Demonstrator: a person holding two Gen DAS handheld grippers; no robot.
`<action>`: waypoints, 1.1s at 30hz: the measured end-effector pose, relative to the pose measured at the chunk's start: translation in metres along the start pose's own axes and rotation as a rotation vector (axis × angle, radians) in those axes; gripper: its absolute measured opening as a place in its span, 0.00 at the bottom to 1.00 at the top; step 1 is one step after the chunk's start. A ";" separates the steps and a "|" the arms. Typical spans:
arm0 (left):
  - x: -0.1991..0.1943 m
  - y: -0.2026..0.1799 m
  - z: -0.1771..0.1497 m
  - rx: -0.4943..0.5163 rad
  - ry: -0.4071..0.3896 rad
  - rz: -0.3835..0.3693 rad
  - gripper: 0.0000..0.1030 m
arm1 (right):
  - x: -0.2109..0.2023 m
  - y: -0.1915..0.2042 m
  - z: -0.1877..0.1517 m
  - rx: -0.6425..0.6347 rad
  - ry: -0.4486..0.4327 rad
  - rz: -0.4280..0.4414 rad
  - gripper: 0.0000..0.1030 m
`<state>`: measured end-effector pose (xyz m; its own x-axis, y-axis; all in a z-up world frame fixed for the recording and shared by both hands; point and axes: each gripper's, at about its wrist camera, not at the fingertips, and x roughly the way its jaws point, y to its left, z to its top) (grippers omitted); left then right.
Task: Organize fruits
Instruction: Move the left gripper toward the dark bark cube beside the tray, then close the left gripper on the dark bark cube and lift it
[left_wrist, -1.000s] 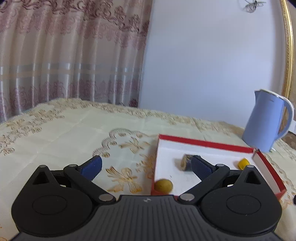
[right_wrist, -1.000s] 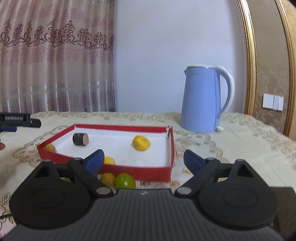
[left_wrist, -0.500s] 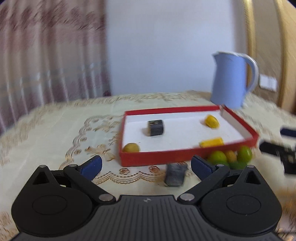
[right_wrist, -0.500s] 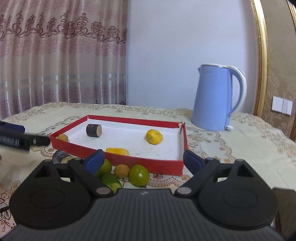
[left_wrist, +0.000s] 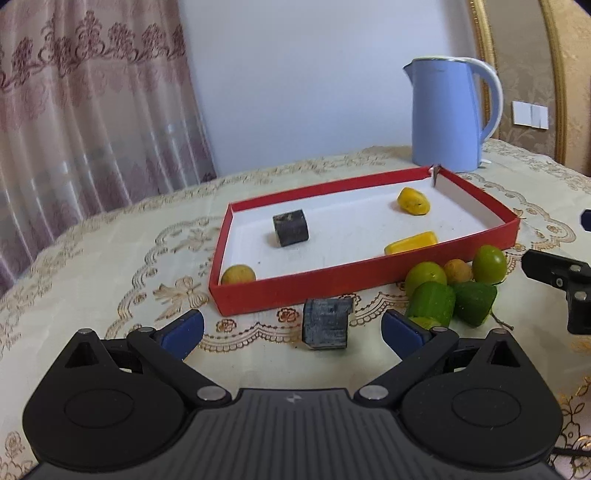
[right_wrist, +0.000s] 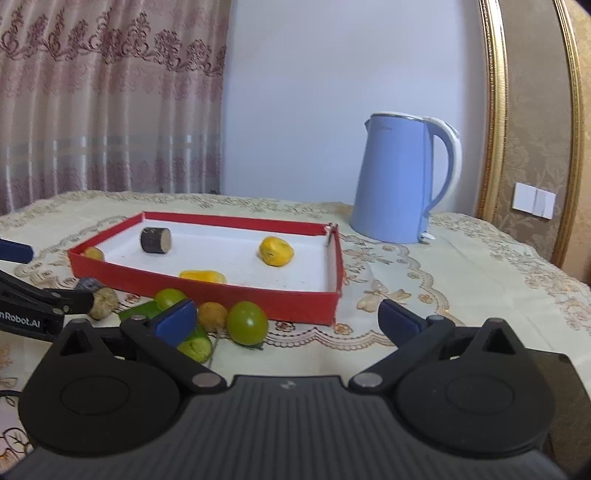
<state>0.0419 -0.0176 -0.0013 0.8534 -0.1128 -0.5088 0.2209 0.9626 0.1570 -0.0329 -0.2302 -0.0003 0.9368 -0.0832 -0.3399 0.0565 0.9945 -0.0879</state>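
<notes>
Left gripper (left_wrist: 291, 328): fingers spread wide, holding nothing; a dark cut piece (left_wrist: 326, 323) lies on the tablecloth (left_wrist: 110, 258) between them.
Right gripper (right_wrist: 286, 319): fingers wide apart, empty, just behind the loose fruit.
Loose fruit: green grapes (right_wrist: 247, 322), cucumber chunks (left_wrist: 432, 303), small brown fruit (right_wrist: 212, 315), just outside the tray's near wall.
Red tray (left_wrist: 332, 278): holds a dark cylinder (left_wrist: 290, 228), two yellow pieces (left_wrist: 413, 201), one small yellow fruit (left_wrist: 238, 275).
Kettle (right_wrist: 402, 177): blue, beyond the tray.

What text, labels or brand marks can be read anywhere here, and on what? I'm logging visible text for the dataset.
"nRobot.AI": white print on the left gripper body, cut off at the frame's left edge in the right wrist view.
Blue kettle: a faint mark near its top, too small to read.
Nothing else carries readable text.
</notes>
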 end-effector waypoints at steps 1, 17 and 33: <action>0.001 0.000 0.000 -0.003 0.004 -0.006 1.00 | 0.001 0.002 0.000 -0.009 0.011 -0.035 1.00; 0.013 0.008 -0.004 -0.088 0.033 0.008 1.00 | 0.002 0.005 -0.003 -0.029 0.050 0.005 1.00; 0.033 0.003 -0.002 -0.035 0.110 -0.090 0.60 | 0.001 0.011 -0.005 -0.065 0.074 -0.005 1.00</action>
<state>0.0696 -0.0181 -0.0194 0.7738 -0.1732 -0.6093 0.2760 0.9580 0.0781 -0.0330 -0.2196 -0.0060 0.9082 -0.0952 -0.4076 0.0366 0.9881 -0.1493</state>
